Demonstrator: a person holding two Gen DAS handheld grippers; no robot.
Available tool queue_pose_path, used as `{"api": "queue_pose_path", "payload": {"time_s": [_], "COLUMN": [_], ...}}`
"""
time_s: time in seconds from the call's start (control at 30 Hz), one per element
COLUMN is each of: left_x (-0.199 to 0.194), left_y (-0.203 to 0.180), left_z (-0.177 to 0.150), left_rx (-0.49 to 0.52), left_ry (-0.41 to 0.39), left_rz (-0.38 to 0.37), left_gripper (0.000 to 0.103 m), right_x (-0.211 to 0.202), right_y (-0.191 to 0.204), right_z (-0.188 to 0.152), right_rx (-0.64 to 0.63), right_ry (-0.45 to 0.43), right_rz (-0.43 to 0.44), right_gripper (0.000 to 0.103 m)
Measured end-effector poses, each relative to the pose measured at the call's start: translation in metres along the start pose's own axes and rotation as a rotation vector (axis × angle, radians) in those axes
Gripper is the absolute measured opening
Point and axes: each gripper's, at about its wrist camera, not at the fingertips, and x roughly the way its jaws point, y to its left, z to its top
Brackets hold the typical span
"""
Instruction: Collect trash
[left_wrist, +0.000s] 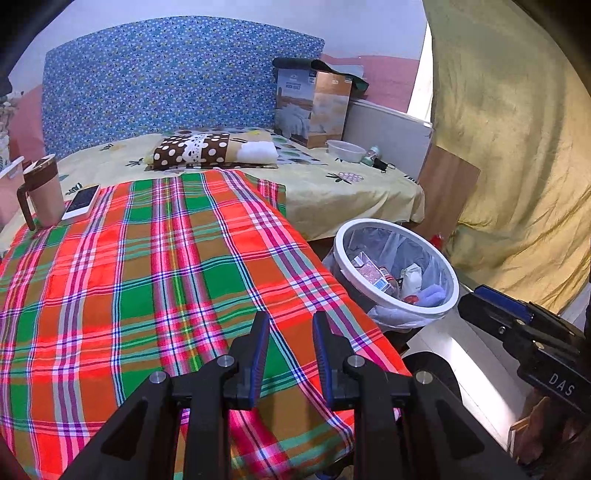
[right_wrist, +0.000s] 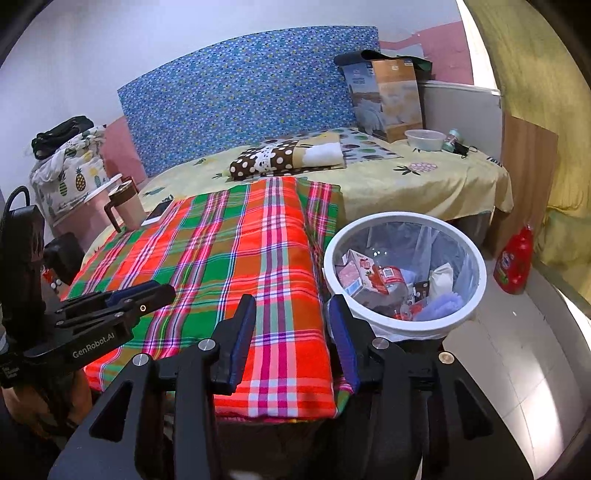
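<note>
White-rimmed bin (right_wrist: 404, 273) at two o'clock is holding light, crushable cartons (right_wrist: 360, 277), best pinched by an edge, while left gripper (left_wrist: 290, 345) and right gripper (right_wrist: 291, 332) are hovering apart, empty, over the plaid tabletop (right_wrist: 229, 266).

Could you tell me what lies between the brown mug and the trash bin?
Only the plaid cloth lies between the mug and the trash bin, with a phone beside the mug; the right wrist view shows it.
</note>
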Motion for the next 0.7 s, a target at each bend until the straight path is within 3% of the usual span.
{"api": "queue_pose_path", "payload": {"time_s": [0.7], "left_x": [-0.0032], "left_y": [-0.0018], "left_z": [-0.0005], "left_rx": [0.016], "left_ry": [-0.012], "left_rz": [0.016], "left_gripper": [0.024], "right_x": [0.0005], "right_y": [0.0033], "right_z": [-0.0026], "right_rx": [-0.003], "right_ry": [0.003], "right_rz": [0.003], "right_gripper": [0.044]}}
